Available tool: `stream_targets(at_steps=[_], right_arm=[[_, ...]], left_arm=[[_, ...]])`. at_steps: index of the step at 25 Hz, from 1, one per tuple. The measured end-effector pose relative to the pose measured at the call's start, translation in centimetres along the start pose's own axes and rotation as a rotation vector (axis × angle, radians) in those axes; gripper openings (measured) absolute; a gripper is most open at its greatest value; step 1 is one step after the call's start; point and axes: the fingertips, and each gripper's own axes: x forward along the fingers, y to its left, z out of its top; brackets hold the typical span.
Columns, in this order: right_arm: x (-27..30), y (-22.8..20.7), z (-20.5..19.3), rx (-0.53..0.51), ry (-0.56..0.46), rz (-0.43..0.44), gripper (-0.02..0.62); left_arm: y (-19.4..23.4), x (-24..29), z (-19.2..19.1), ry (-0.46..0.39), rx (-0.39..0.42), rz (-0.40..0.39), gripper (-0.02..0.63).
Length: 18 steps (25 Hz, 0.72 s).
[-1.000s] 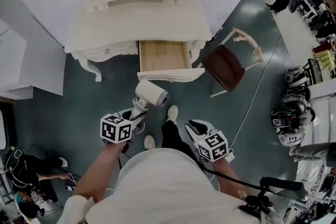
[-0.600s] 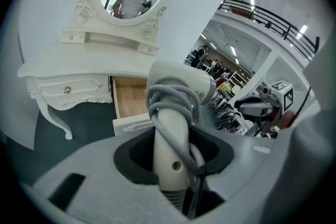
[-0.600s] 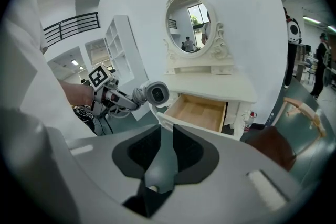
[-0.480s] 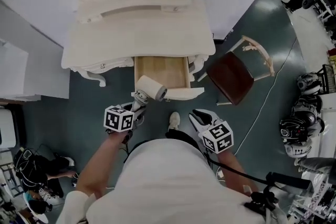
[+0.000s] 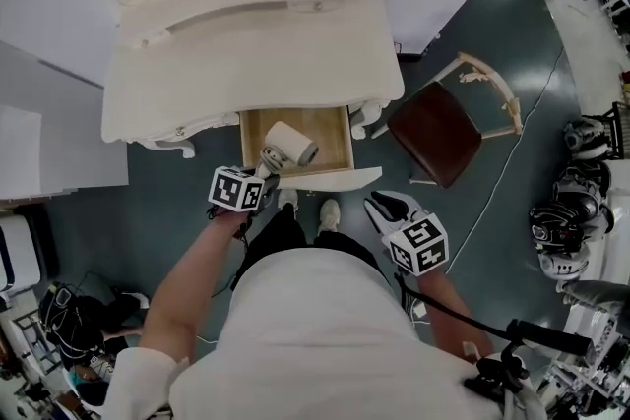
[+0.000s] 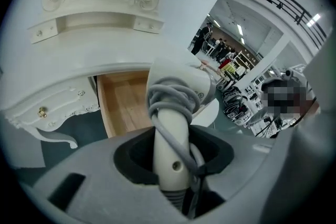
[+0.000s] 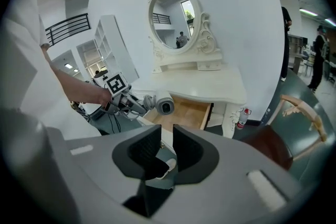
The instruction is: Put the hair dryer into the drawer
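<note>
The white hair dryer (image 5: pixel 290 145), its cord wound round the handle, hangs over the open wooden drawer (image 5: pixel 330 135) of the cream dressing table (image 5: pixel 246 54). My left gripper (image 5: pixel 264 167) is shut on its handle. In the left gripper view the hair dryer (image 6: pixel 176 93) stands up between the jaws with the drawer (image 6: pixel 123 105) behind it. My right gripper (image 5: pixel 386 208) hovers to the right of the drawer front, narrowly open and holding nothing. From the right gripper view the hair dryer (image 7: pixel 164 105) and left gripper (image 7: pixel 126 101) show over the drawer (image 7: pixel 189 113); the right gripper (image 7: pixel 161 152) is in front.
A chair (image 5: pixel 438 133) with a brown seat stands right of the table. A white cabinet (image 5: pixel 49 152) sits at the left. Helmets and gear (image 5: pixel 556 221) lie at the far right. A small bottle (image 7: pixel 241 118) stands by the table leg. My feet (image 5: pixel 328 211) are below the drawer front.
The left gripper carried the hair dryer forward and down, from in front of the drawer to over its open box. The right gripper and the person also moved closer to the table.
</note>
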Motion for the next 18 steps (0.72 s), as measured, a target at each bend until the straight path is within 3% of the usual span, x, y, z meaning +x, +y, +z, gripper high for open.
stream_targets(at_steps=[9,18], right_arm=[[0.8,-1.4,3.4,0.1,-0.013,-0.123,0.072],[-0.2,-1.5,2.4,0.207,0.006,-0.253,0.072]], left_arm=[[2.6,6.3,4.2,0.152,0.124,-0.048,0.163],[4.2,10.7,5.0,0.239,0.205,-0.076,0.163]])
